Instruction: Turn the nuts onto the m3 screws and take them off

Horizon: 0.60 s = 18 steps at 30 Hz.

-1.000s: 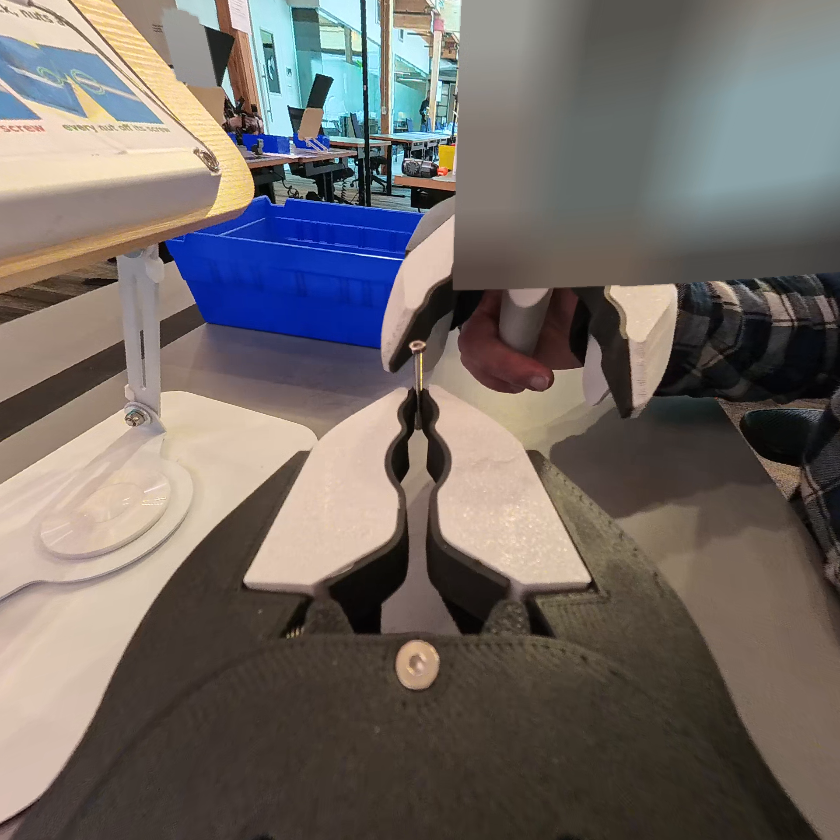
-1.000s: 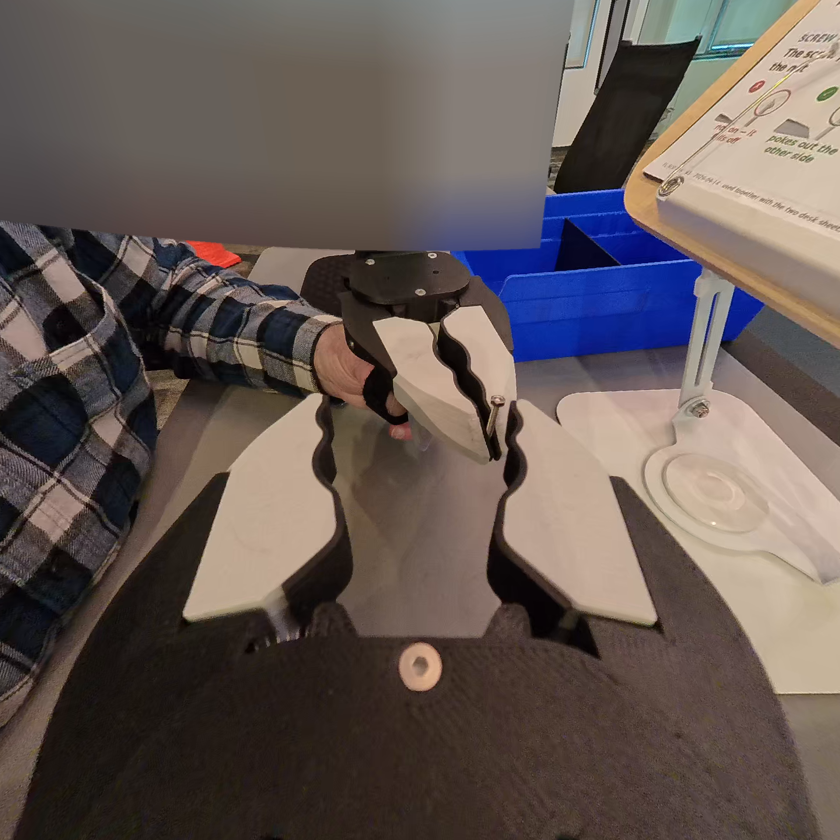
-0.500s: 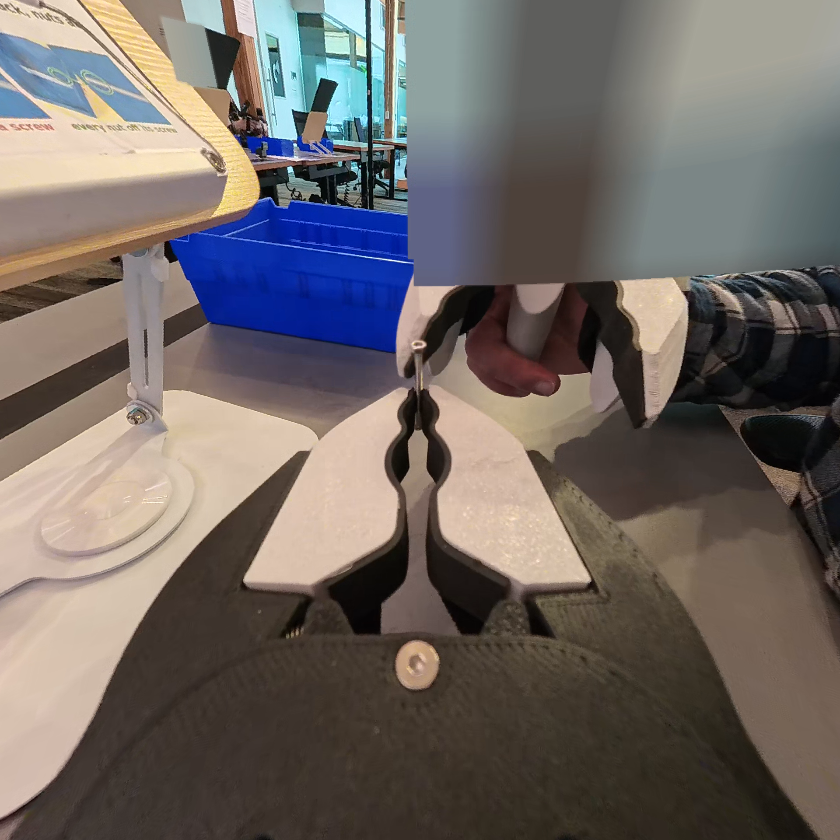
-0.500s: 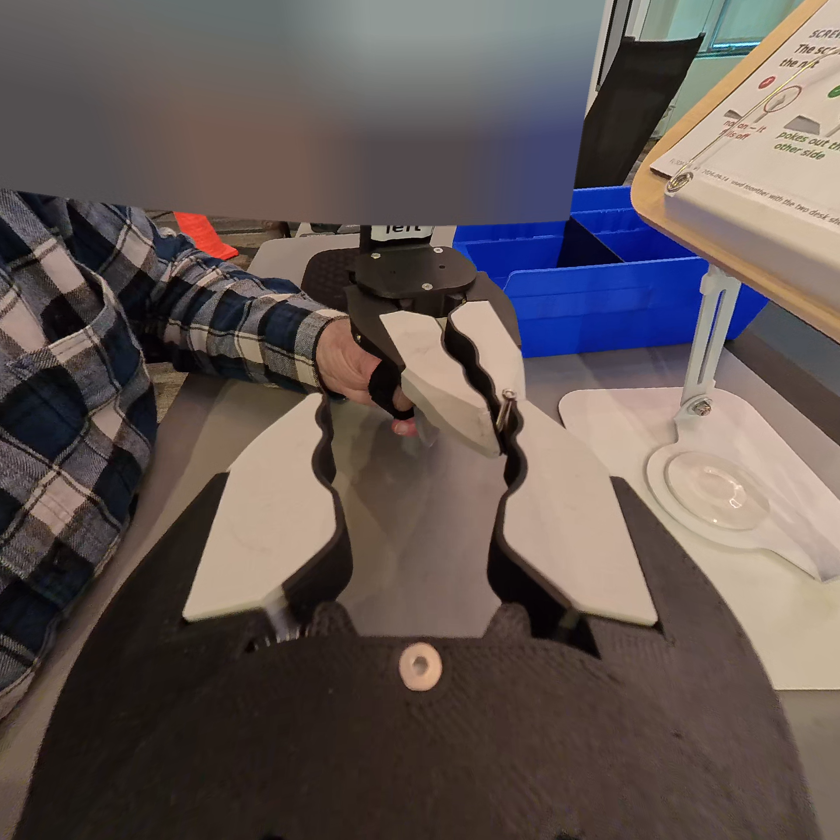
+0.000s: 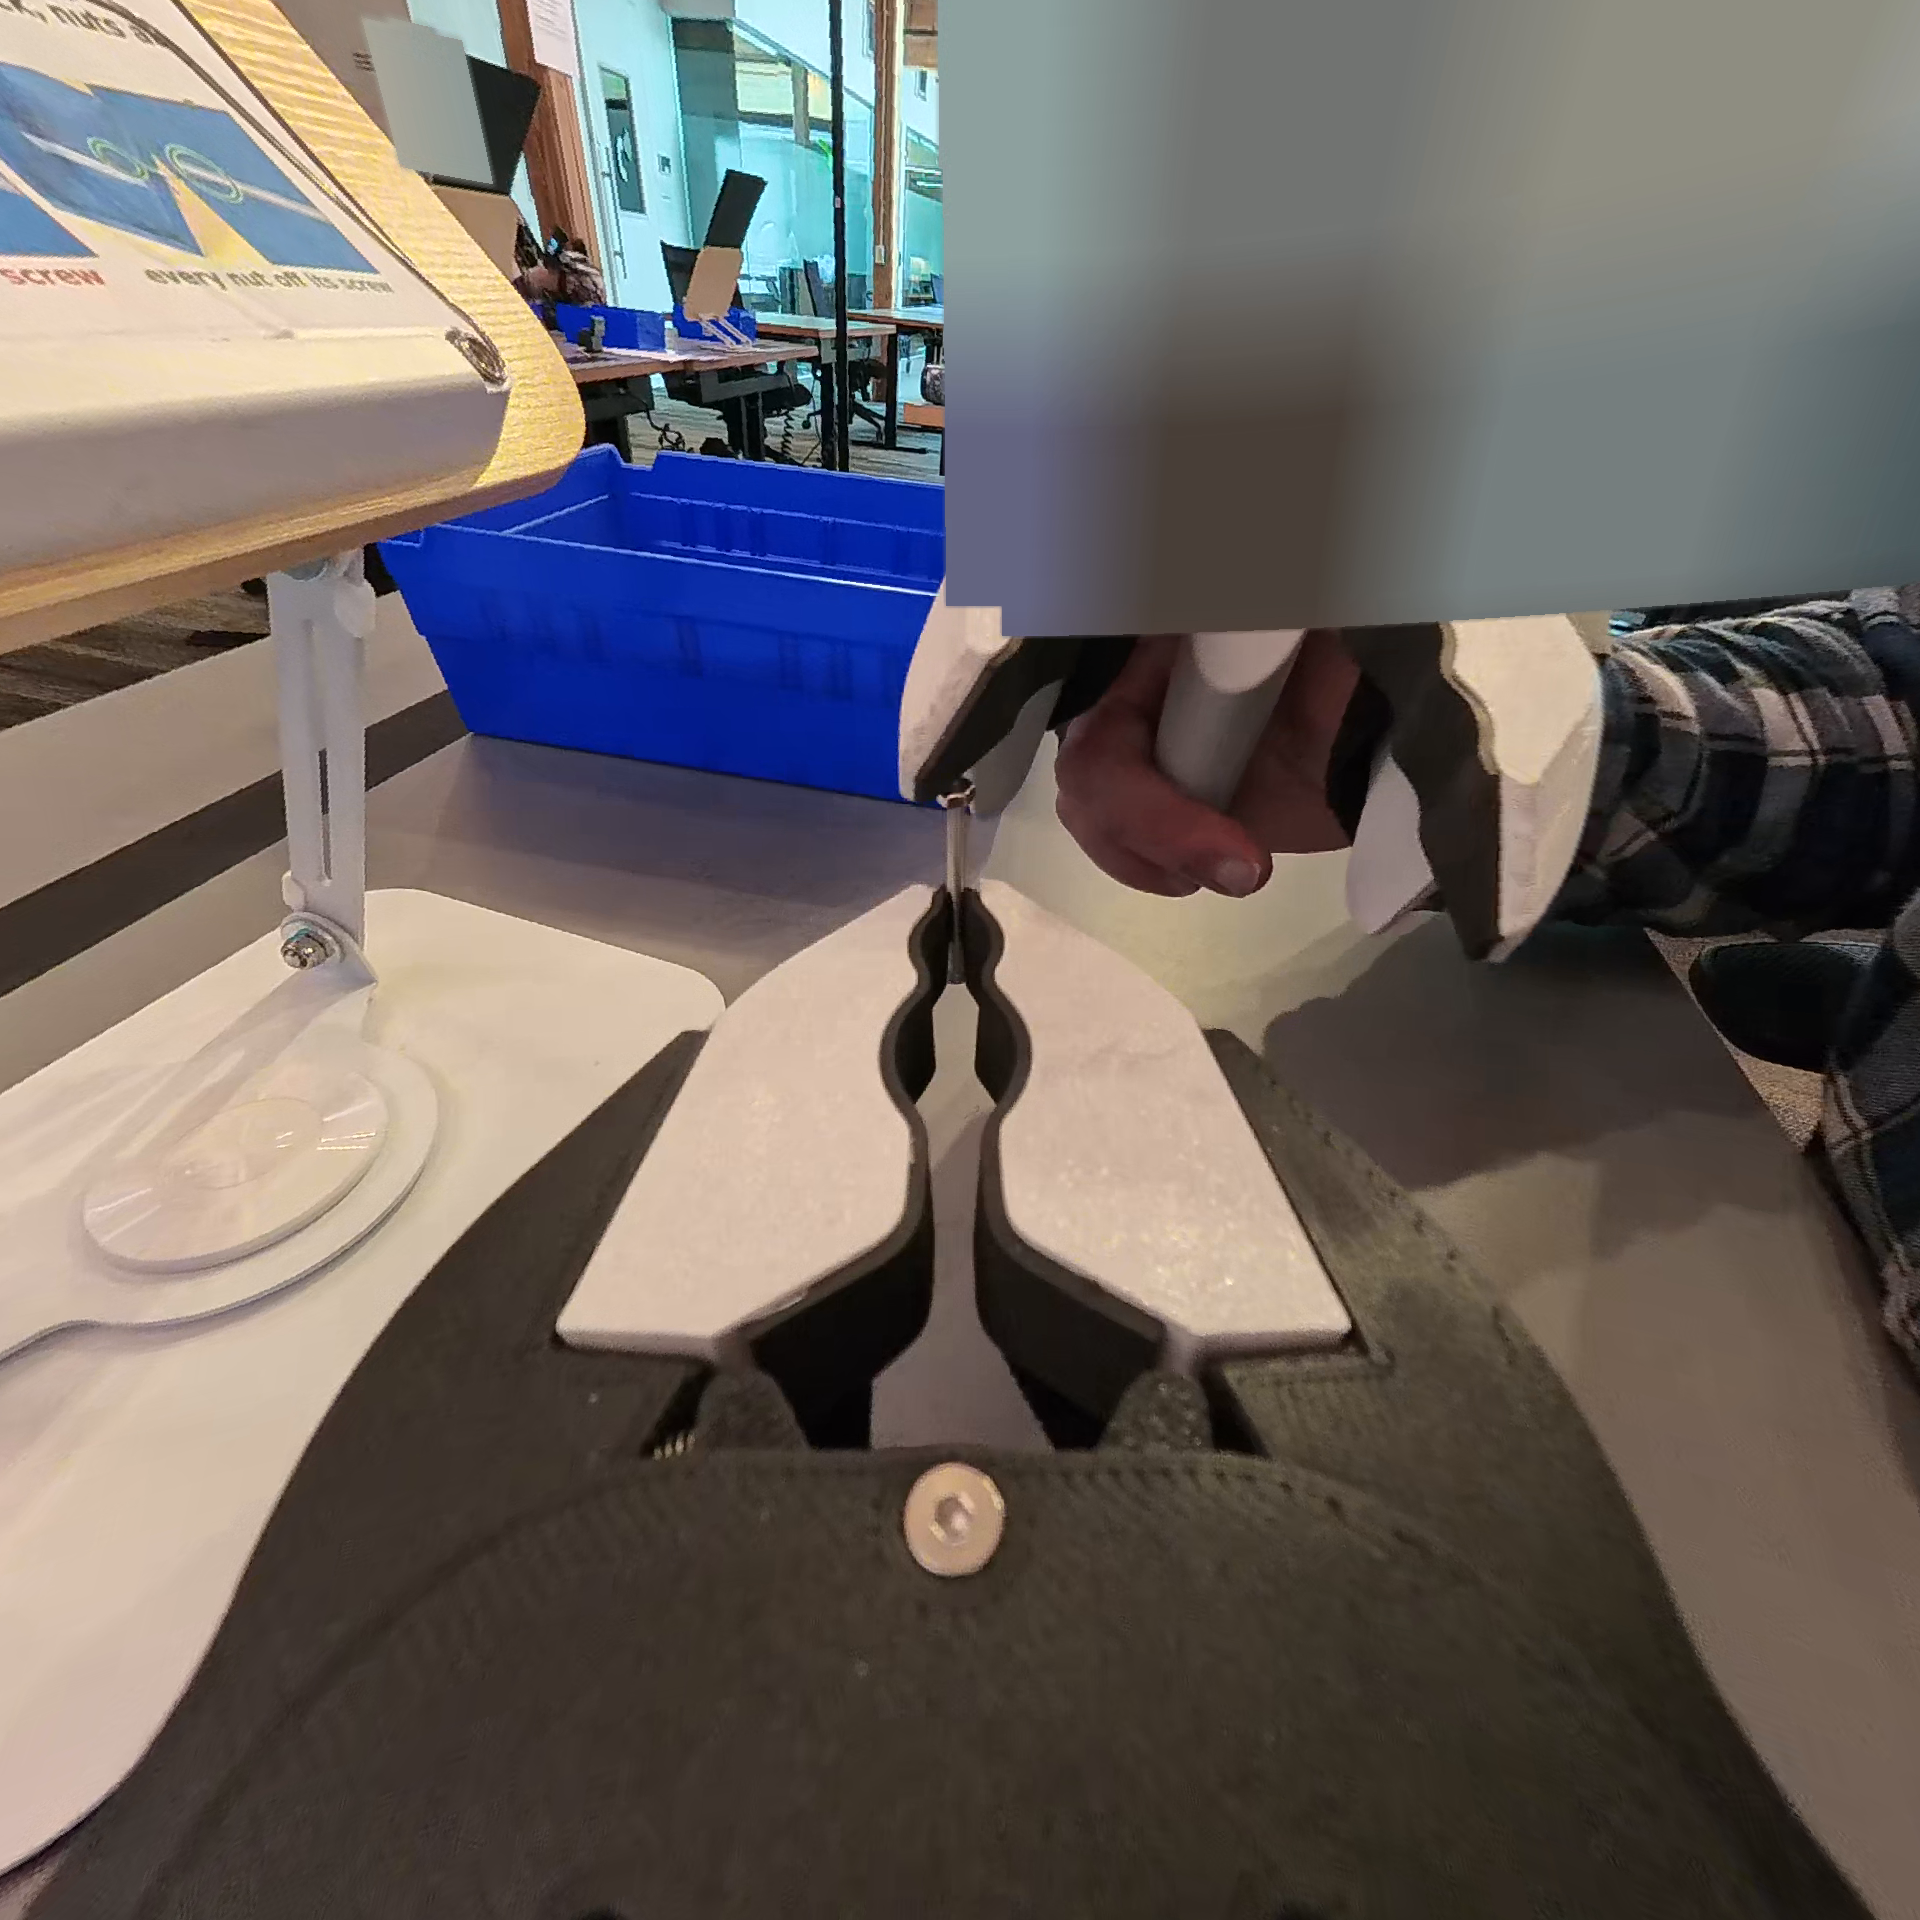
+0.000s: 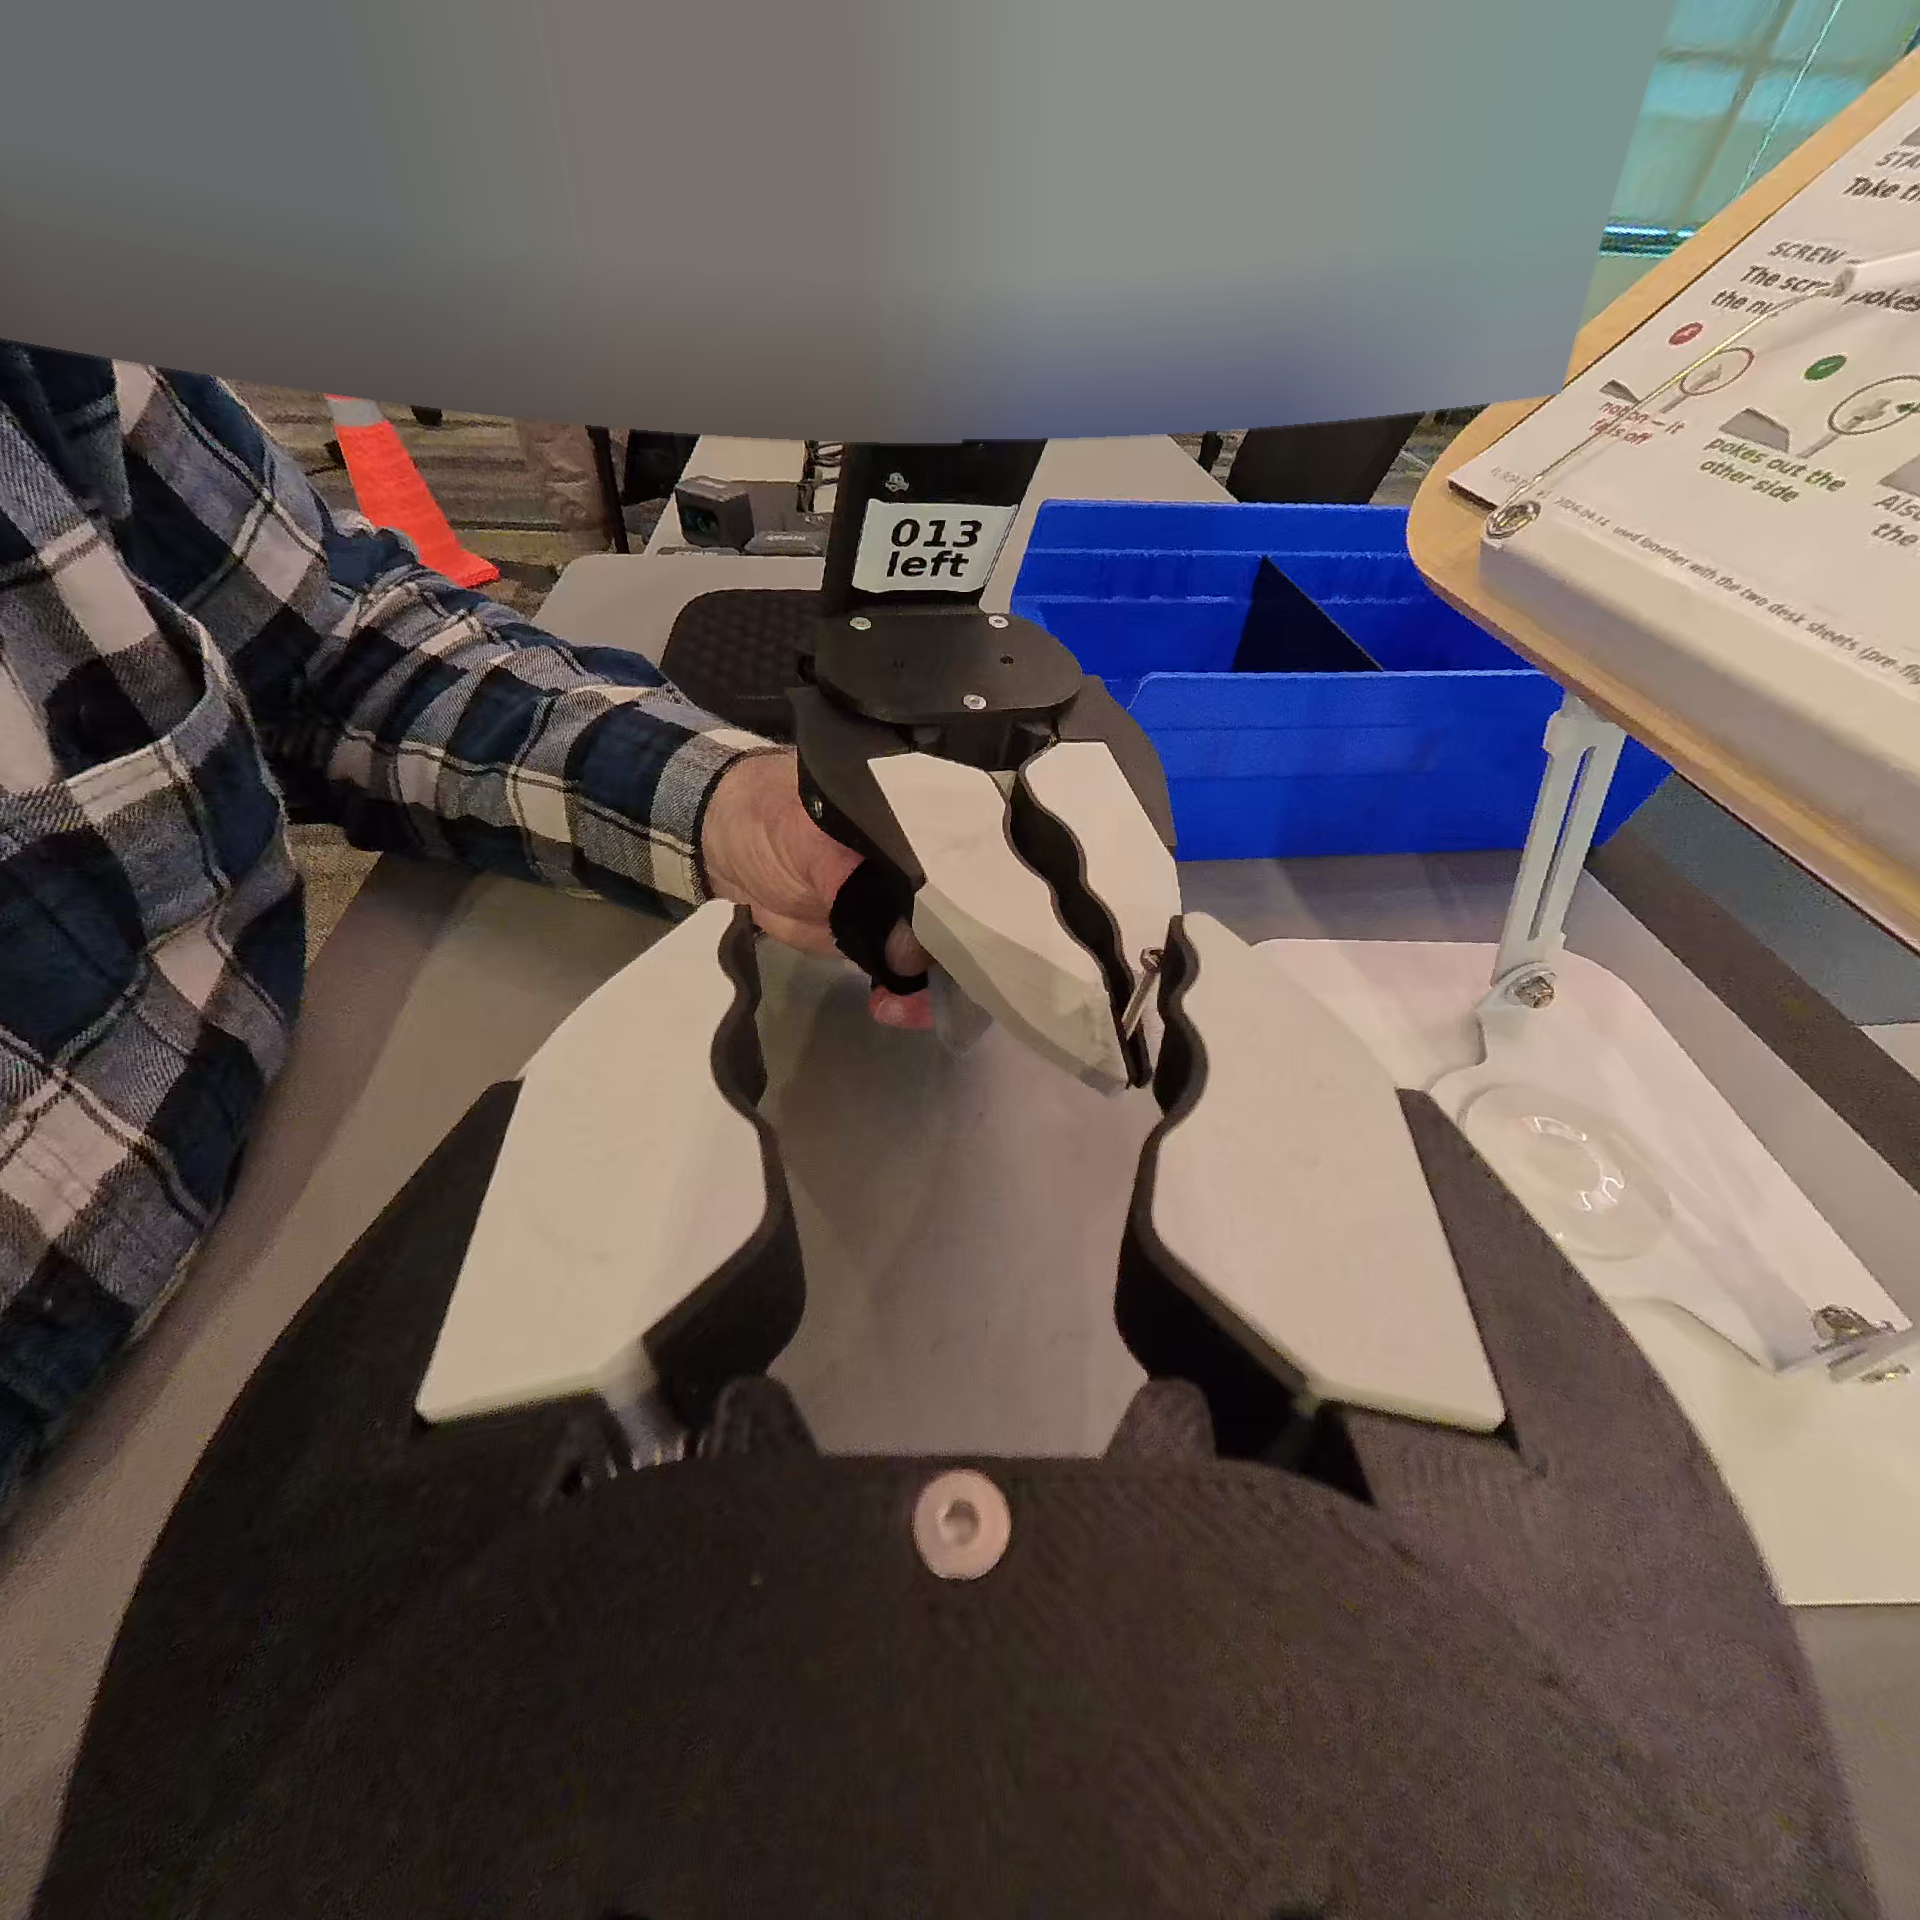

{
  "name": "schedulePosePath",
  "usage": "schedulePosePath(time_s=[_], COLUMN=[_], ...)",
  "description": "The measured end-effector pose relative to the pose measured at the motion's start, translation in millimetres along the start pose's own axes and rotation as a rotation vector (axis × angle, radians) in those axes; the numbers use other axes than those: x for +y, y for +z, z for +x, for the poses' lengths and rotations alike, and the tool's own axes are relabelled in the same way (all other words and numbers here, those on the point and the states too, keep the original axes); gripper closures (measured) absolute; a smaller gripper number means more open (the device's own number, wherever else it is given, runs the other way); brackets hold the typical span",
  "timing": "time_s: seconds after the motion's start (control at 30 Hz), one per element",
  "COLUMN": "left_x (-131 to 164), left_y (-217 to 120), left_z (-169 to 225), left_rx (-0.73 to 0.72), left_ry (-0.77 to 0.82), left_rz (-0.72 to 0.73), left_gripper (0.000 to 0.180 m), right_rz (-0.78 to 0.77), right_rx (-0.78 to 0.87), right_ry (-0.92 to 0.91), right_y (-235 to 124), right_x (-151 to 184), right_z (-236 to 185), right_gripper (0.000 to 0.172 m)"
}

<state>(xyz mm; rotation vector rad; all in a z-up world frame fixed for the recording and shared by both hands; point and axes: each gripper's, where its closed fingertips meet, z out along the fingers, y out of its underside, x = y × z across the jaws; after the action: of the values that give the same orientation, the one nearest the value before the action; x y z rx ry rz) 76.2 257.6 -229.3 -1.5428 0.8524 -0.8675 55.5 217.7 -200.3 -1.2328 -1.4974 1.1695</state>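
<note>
Since a second ago, the right gripper point(image 6: 961, 1003) has edged in, one finger point(image 5: 940, 743) now just at the screw head. Nearest, the left gripper point(image 5: 954, 940) is clenched on a slim steel screw point(image 5: 954, 873), upright above the grey surface point(image 5: 665, 831). The right fingers are spread wide, empty. The screw looks light, stiff and slippery; best gripped along its shank. Behind is a blue bin point(image 5: 665, 634).

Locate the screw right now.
The screw stands upright, pinched at the left gripper fingertips, its head by one open right gripper finger, before the blue bin.
</note>
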Motion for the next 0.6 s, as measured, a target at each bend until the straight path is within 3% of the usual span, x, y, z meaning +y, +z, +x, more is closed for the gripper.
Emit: schedulePosePath(time_s=[0.6], left_x=[-1.2], left_y=[-0.3], left_z=[-0.5], left_rx=[0.005], left_ry=[-0.012], left_rz=[0.011], left_gripper=[0.178], right_rz=[0.032], right_rx=[-0.002], right_ry=[-0.012], right_y=[-5.1], right_x=[-4.1], right_z=[-3.2], right_gripper=[0.101])
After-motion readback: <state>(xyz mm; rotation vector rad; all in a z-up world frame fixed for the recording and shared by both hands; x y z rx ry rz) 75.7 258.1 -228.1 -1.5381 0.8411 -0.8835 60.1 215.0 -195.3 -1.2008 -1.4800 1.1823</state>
